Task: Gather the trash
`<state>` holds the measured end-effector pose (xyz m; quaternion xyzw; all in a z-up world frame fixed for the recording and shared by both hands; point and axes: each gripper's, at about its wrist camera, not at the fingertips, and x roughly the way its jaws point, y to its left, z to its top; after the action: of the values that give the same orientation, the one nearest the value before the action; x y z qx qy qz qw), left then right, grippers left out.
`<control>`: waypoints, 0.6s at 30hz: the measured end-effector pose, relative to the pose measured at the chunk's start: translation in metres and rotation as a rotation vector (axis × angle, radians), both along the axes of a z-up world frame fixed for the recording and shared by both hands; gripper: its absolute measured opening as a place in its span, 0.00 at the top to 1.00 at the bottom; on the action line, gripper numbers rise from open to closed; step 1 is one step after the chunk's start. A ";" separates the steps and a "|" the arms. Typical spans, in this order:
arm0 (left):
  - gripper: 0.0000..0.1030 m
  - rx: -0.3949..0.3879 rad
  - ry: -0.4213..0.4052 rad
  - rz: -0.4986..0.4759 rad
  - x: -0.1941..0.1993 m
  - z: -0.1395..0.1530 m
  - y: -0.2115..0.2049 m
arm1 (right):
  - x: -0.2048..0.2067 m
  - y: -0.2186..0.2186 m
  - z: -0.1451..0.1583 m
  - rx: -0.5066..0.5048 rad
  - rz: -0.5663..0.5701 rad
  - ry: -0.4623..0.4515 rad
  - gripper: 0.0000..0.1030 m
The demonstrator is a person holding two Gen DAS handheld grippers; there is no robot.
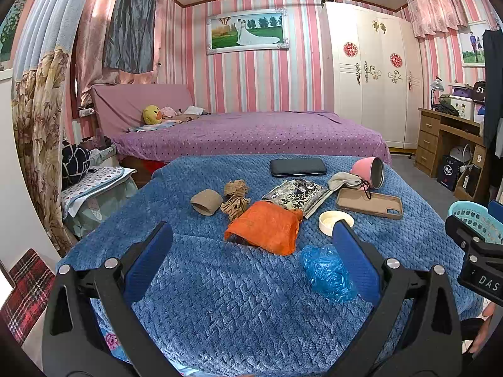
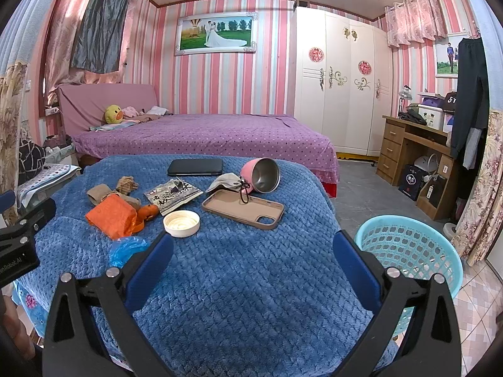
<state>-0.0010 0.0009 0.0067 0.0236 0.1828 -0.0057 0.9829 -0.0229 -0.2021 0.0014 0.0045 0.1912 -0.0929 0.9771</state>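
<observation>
Little lettering can be read. In the left wrist view, white capitals "DAS" stand on the black body of the right gripper point(image 1: 481, 278) at the frame's right edge; the word is cut off there. In the right wrist view, the left gripper point(image 2: 17, 260) at the left edge carries white lettering, cut at the start, that reads roughly "enRobot.AI". The printed packet point(image 1: 297, 195) on the blue blanket point(image 1: 220, 298) bears large black Chinese characters, too skewed to read with certainty. A dark item point(image 2: 450, 98) on the desk point(image 2: 408, 138) shows a white "5T". A black bag point(image 2: 412, 182) under the desk has a white round emblem, unreadable.
</observation>
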 end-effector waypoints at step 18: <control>0.05 0.002 -0.001 0.000 0.000 0.000 -0.001 | 0.000 0.000 0.000 -0.001 -0.001 0.000 0.04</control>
<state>-0.0012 0.0003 0.0064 0.0246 0.1823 -0.0053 0.9829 -0.0229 -0.2021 0.0014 0.0040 0.1911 -0.0933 0.9771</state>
